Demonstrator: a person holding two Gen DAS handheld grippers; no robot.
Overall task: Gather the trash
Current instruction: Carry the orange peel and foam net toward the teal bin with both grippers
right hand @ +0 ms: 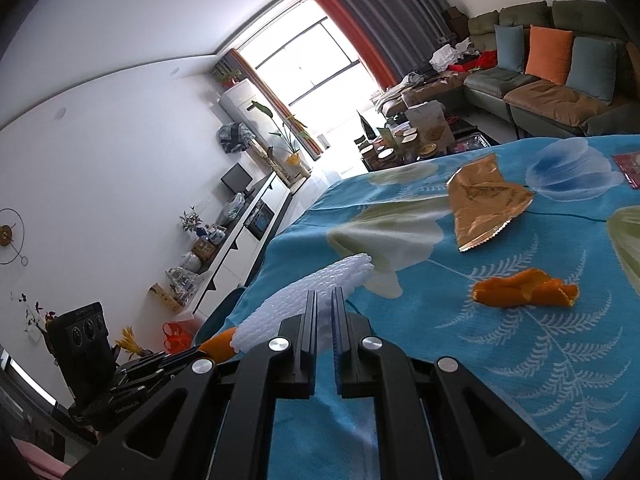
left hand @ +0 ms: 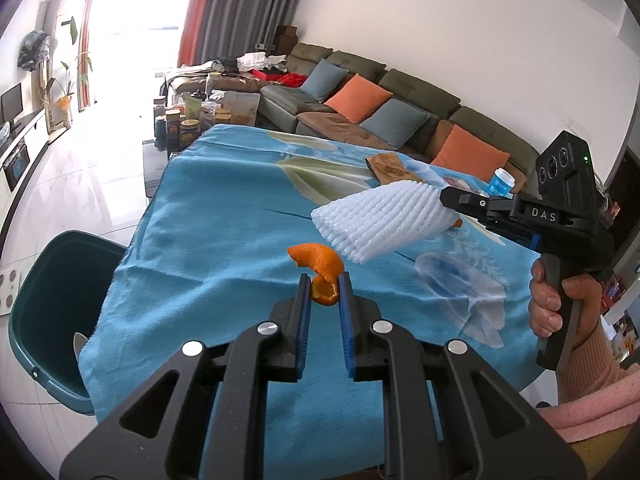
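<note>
Ribbed white foam sleeve; glossy foil wrapper.

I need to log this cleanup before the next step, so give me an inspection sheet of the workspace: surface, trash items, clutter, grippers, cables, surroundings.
Surface: table under a blue floral tablecloth, wrinkled at the near edge.
Job's things: orange peel piece held above the cloth; white foam fruit net held; second orange peel and gold foil wrapper lying on the cloth; dark green bin beside the table.
Clutter: blue-and-white cup at the far edge.
Grippers: left hand-held gripper shut on the peel; right hand-held gripper shut on the net.
Cables: nothing seen.
Surroundings: sofa with cushions, curtained window.
</note>
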